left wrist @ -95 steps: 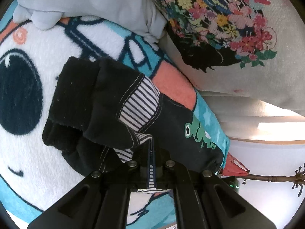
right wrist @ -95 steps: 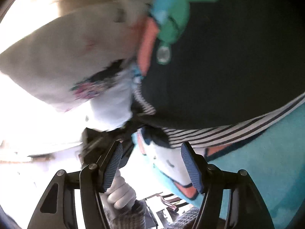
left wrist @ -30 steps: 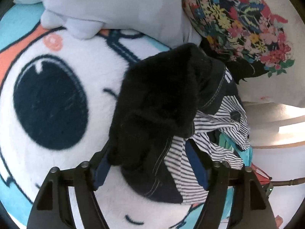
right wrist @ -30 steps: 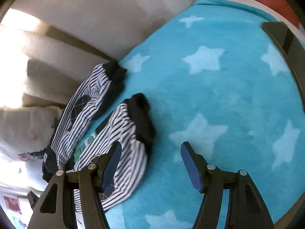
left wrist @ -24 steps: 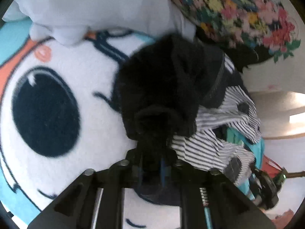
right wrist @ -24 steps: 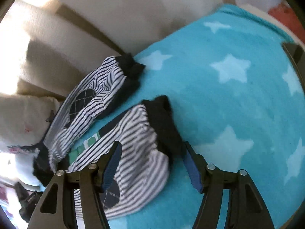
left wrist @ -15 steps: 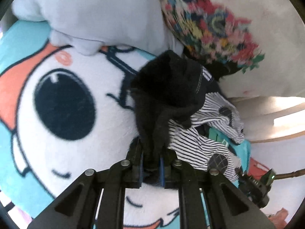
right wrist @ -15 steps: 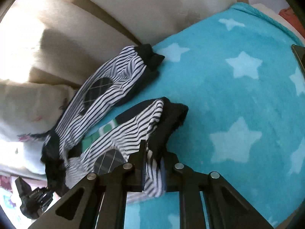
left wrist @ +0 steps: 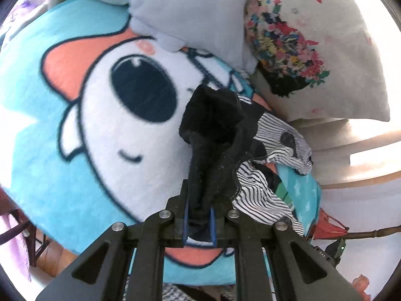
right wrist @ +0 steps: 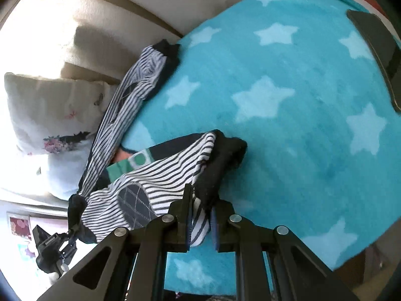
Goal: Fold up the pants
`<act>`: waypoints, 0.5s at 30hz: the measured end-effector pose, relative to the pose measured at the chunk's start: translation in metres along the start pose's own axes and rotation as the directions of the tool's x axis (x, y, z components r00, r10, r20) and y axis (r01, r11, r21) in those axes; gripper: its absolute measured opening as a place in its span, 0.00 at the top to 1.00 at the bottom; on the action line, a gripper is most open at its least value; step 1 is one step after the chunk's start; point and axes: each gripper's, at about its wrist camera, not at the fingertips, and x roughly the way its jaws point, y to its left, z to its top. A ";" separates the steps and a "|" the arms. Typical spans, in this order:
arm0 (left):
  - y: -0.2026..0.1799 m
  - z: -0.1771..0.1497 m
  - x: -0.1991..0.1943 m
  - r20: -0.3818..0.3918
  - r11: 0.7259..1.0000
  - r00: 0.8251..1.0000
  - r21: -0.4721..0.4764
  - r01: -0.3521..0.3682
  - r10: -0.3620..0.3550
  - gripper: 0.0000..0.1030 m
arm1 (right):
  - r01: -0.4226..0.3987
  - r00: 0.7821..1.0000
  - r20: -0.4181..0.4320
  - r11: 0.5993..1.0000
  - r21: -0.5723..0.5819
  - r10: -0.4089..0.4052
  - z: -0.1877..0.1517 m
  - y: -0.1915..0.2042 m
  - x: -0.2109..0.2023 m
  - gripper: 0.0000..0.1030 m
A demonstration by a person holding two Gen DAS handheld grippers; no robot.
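The pants (left wrist: 220,135) are small, black with black-and-white striped legs and dark knee patches. They lie on a turquoise cartoon blanket (left wrist: 105,130). My left gripper (left wrist: 199,223) is shut on the black waistband end and lifts it off the blanket. In the right wrist view the two striped legs (right wrist: 155,175) stretch across the star-patterned blanket (right wrist: 288,100). My right gripper (right wrist: 201,223) is shut on the nearer leg at its black cuff (right wrist: 225,155). The other leg (right wrist: 140,80) lies free by the bed edge.
A floral pillow (left wrist: 313,45) and a pale grey cushion (left wrist: 190,7) lie beyond the pants. A cream sofa back or wall (right wrist: 100,25) borders the blanket. A dark flat object (right wrist: 376,45) lies at the blanket's far right. The left gripper's body (right wrist: 50,248) shows at lower left.
Both grippers closed about a second ago, the left on the waistband, the right on a leg cuff. Since then both have pulled back and up, stretching the pants between them.
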 end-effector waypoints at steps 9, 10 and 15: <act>0.032 -0.011 0.012 -0.047 0.996 0.999 -0.085 0.001 -0.005 0.80 | -0.003 1.000 0.007 1.000 0.017 0.002 -0.009 -0.015 0.010 0.78; 0.034 -0.010 0.009 -0.044 0.996 0.999 -0.084 0.008 -0.011 0.80 | -0.002 1.000 0.013 1.000 0.018 0.002 -0.010 -0.016 0.007 0.72; 0.052 -0.001 -0.019 0.016 0.997 1.000 -0.079 0.012 -0.010 0.74 | 0.046 0.994 0.095 0.999 0.015 -0.047 0.002 -0.022 -0.022 0.54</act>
